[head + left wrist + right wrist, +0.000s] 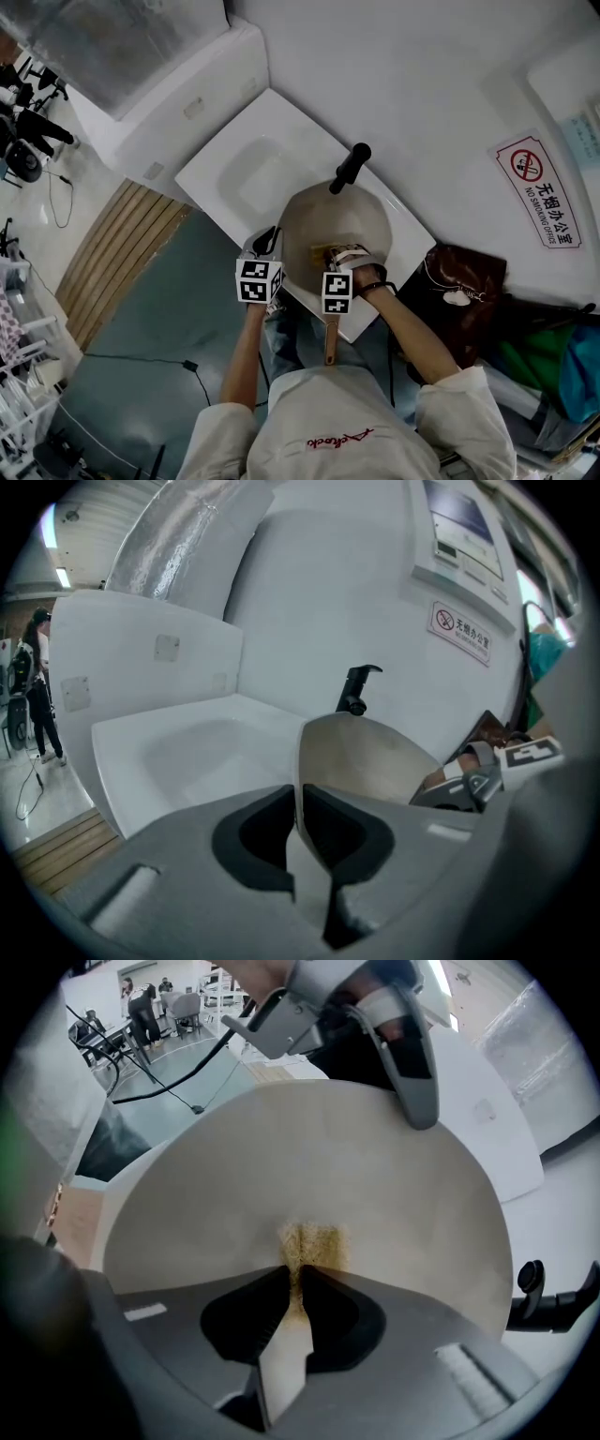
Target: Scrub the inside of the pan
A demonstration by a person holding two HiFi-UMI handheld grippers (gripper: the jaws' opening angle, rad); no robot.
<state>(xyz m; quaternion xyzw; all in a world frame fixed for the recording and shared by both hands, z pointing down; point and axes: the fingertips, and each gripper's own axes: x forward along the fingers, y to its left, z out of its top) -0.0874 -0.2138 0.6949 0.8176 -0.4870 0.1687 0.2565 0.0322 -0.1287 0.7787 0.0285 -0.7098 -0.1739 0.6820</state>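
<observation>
A beige pan (pixel 339 223) with a black handle (pixel 350 167) sits tilted on the white sink unit (pixel 246 176). My left gripper (pixel 264 247) is shut on the pan's near left rim; in the left gripper view its jaws (pixel 298 797) pinch the thin edge of the pan (pixel 375 757). My right gripper (pixel 339 257) is shut on a yellow-brown scouring pad (pixel 325 251). In the right gripper view, the pad (pixel 313 1244) presses flat against the pan's inside (pixel 309 1162), just ahead of that gripper (pixel 298 1277). The left gripper (pixel 412 1072) shows at the pan's far rim.
The sink's shallow basin (pixel 192 752) lies left of the pan. A no-smoking sign (pixel 539 187) hangs on the white wall. A brown bag (pixel 461 286) stands to the right. Wooden slats (pixel 122 246) and a cable (pixel 141 358) lie on the floor.
</observation>
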